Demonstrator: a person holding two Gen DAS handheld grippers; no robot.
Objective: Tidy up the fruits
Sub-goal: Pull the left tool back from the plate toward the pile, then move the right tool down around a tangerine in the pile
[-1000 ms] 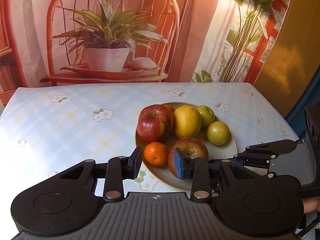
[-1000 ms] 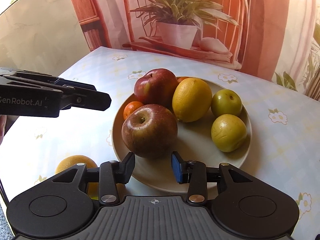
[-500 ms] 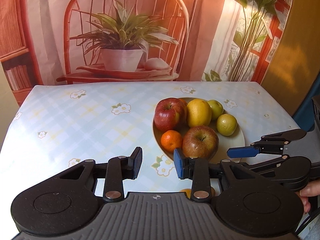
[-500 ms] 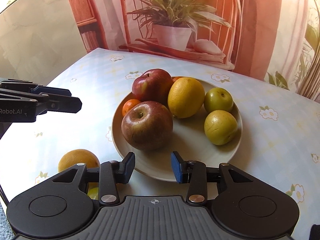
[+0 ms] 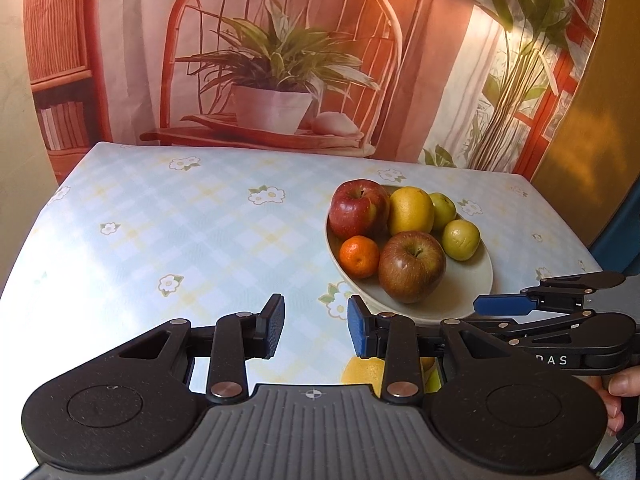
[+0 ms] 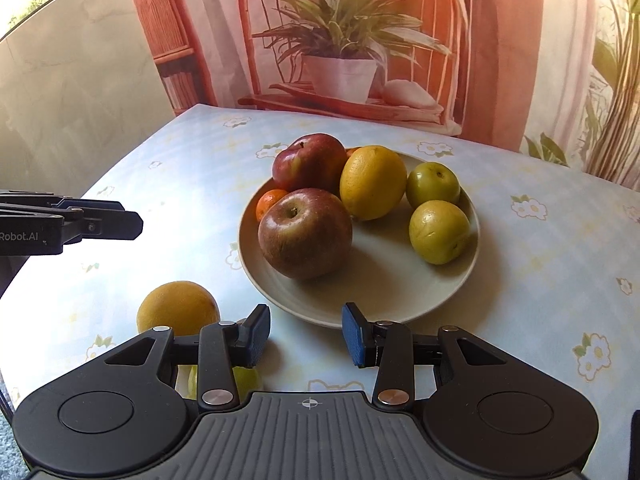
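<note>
A beige plate [image 6: 384, 300] [image 5: 472, 288] holds two red apples [image 6: 306, 232] [image 6: 310, 162], a yellow orange [image 6: 372, 182], a small tangerine [image 6: 269, 202] and two green fruits [image 6: 439, 232] [image 6: 433, 184]. A loose orange [image 6: 178, 308] lies on the cloth left of the plate, with a green fruit [image 6: 244, 378] partly hidden under my right gripper. My right gripper [image 6: 306, 334] is open and empty just before the plate's near rim. My left gripper [image 5: 316, 326] is open and empty over the cloth, left of the plate; the orange [image 5: 362, 370] shows below it.
The table has a light blue checked cloth with flowers [image 5: 160, 240]. A printed backdrop of a chair and potted plant [image 5: 276, 92] stands behind the far edge. A grey wall [image 6: 72, 112] is on the left.
Both grippers have drawn back from the plate toward the near table edge, staying open. The loose orange and the green fruit have come into view near the right gripper.
</note>
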